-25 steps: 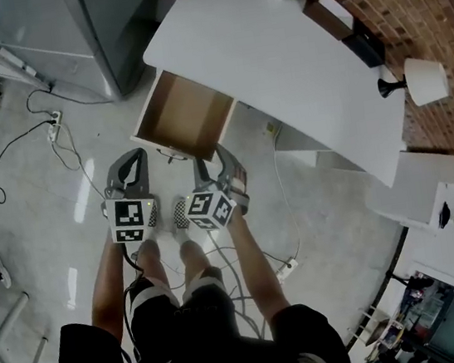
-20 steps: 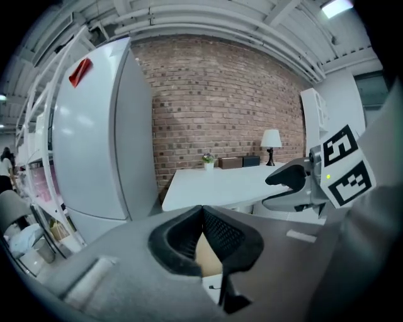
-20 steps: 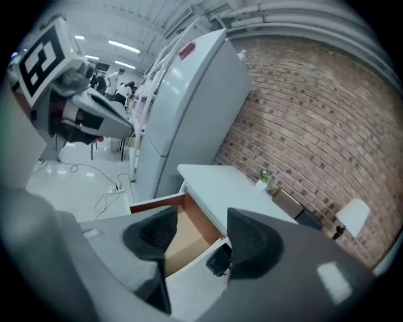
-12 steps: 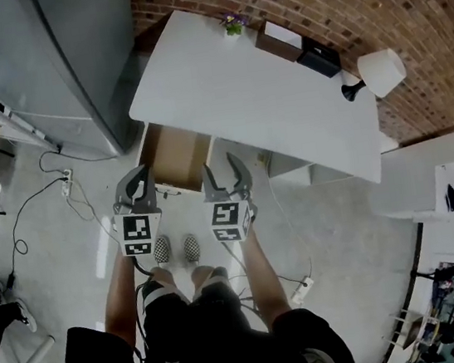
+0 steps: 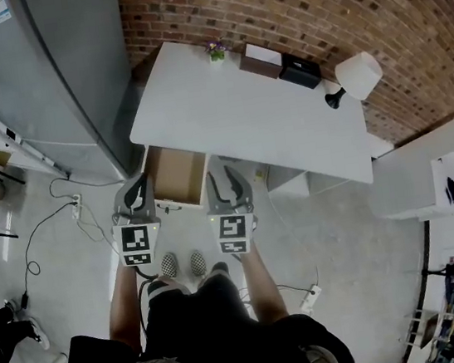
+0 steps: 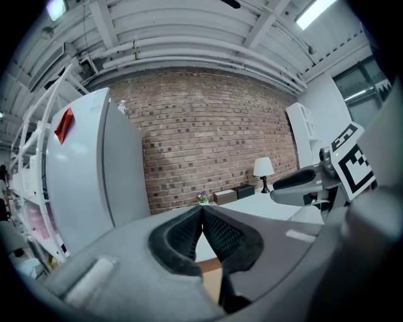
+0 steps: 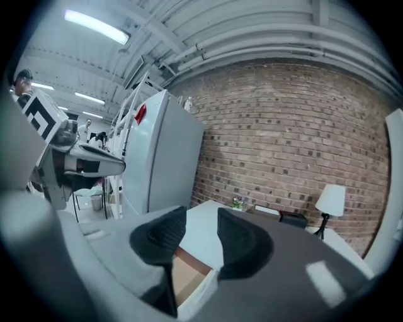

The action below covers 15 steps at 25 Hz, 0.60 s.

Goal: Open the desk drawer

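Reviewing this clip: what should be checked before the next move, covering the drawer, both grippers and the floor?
1. The brown wooden drawer is out from under the white desk: ok.
2. The left gripper is off the drawer, fingers together on nothing: ok.
3. The right gripper is off it too, fingers apart, just been closing, nothing between them: ok.
4. Drawer fully extended: cannot tell.
5. The floor cables lie clear of the feet: cannot tell.

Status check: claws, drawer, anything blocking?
Left claw shut, empty. Right claw apart, jaws just been closing, nothing between them. Drawer open, pulled out from desk. Nothing seen blocking it.
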### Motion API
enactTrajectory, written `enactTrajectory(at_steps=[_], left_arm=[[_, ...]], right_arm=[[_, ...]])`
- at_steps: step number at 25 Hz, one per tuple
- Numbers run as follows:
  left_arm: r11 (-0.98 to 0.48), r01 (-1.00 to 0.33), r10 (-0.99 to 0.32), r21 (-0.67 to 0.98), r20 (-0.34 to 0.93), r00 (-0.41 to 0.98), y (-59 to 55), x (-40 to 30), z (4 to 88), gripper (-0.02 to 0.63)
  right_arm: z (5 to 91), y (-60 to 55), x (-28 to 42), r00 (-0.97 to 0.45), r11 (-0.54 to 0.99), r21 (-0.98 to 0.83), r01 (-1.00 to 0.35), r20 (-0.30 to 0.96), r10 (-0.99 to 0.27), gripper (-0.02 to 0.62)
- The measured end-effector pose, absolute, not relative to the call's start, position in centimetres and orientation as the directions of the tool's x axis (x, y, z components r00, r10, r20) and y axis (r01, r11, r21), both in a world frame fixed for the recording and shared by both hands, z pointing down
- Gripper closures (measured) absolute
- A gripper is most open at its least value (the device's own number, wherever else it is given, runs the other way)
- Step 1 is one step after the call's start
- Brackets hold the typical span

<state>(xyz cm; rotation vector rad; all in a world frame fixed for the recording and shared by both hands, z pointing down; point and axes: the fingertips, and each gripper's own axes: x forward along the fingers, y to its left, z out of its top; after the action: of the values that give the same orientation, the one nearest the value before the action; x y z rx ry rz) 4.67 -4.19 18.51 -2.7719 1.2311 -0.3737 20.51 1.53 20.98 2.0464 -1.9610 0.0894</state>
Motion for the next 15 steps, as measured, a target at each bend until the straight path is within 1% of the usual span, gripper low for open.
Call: enactTrajectory(at_steps=[1, 3, 5, 11, 12, 15], left_arm=[[-0.669, -0.721, -0.743, -0.179, 0.184, 0.644, -4.0, 4.5, 18.1, 0.595], [-0.663, -0.726, -0.748, -0.183, 0.178, 0.639, -3.6, 4.1, 17.3, 0.595], [-0.661, -0.73, -0.75, -0.175, 0.175, 0.638, -3.4, 3.8, 16.7, 0.595], [-0.668, -0.723, -0.744, -0.177, 0.178, 0.644, -2.8, 3.0, 16.1, 0.595], [-0.667, -0.723, -0.745, -0.179, 0.174, 0.644, -2.7, 2.8, 16.0, 0.595], [-0.661, -0.728, -0.751, -0.183, 0.166, 0.64, -2.2, 2.1, 15.7, 0.595]], right_arm=[[20.5, 1.8, 20.6, 0.065, -0.026, 0.161, -0.987, 0.247, -0.967, 0.442], [19.7, 2.5, 20.8, 0.07, -0.038, 0.139, -0.99, 0.236, -0.969, 0.447], [18.9, 3.0, 21.1, 0.084, -0.053, 0.142, -0.988, 0.223, -0.971, 0.484], [17.6, 4.1, 20.9, 0.091, -0.061, 0.156, -0.986, 0.199, -0.976, 0.502], [17.5, 4.3, 20.8, 0.089, -0.058, 0.155, -0.986, 0.197, -0.976, 0.515], [17.2, 4.8, 20.5, 0.082, -0.054, 0.148, -0.987, 0.187, -0.979, 0.528]])
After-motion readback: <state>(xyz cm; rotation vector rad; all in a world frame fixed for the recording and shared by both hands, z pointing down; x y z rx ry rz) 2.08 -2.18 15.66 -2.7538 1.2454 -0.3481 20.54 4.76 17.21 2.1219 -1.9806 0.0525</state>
